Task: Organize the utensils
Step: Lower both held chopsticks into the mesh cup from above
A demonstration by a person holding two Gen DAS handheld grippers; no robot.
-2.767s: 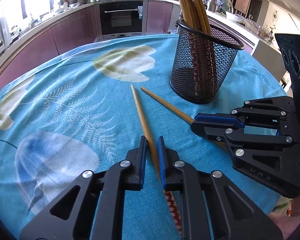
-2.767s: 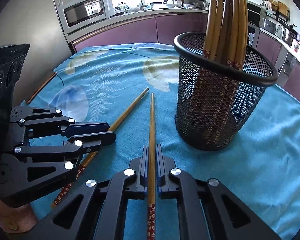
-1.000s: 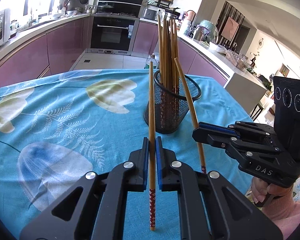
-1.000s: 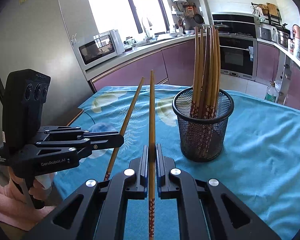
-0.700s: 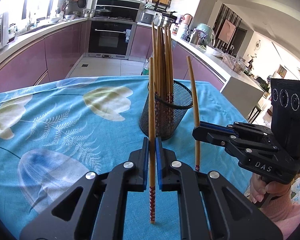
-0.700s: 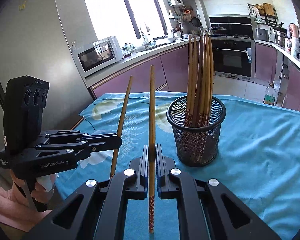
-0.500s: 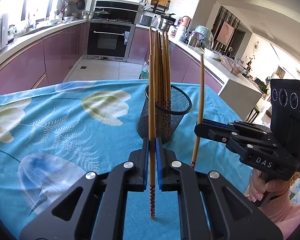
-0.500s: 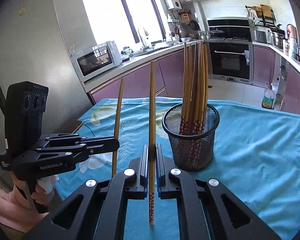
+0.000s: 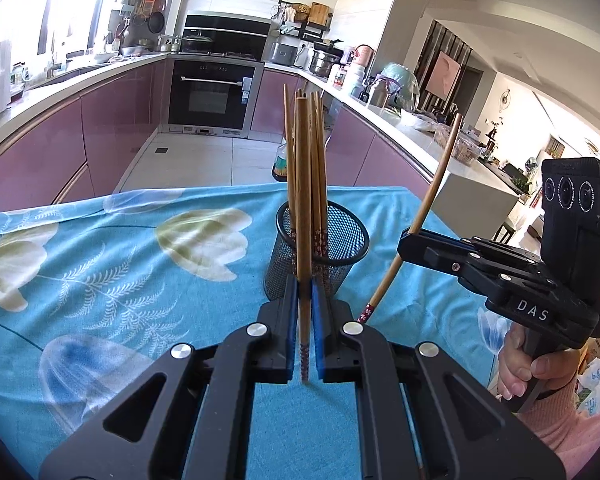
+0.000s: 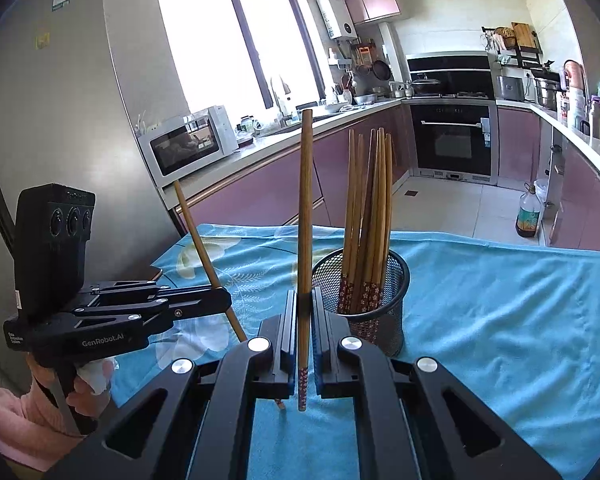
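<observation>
My left gripper (image 9: 304,280) is shut on a wooden chopstick (image 9: 302,200) that stands upright, patterned end down, in front of the black mesh holder (image 9: 342,246). My right gripper (image 10: 304,296) is shut on a second chopstick (image 10: 305,208), also upright. In the left wrist view the right gripper (image 9: 405,243) hangs to the right of the holder with its chopstick (image 9: 432,192) leaning right. In the right wrist view the left gripper (image 10: 223,300) sits left of the holder (image 10: 396,280), which holds several chopsticks (image 10: 370,216). Both held chopsticks hang above the table, short of the holder.
The table carries a blue floral cloth (image 9: 100,272). A person's hands in pink sleeves (image 9: 556,420) hold the grippers at the table's near edge. Kitchen counters, an oven (image 9: 210,96) and a microwave (image 10: 188,146) lie beyond the table. A bottle (image 10: 528,216) stands on the floor.
Both grippers have risen with their chopsticks, which have tilted from lying on the cloth to upright. The holder now looks lower and farther away in both views.
</observation>
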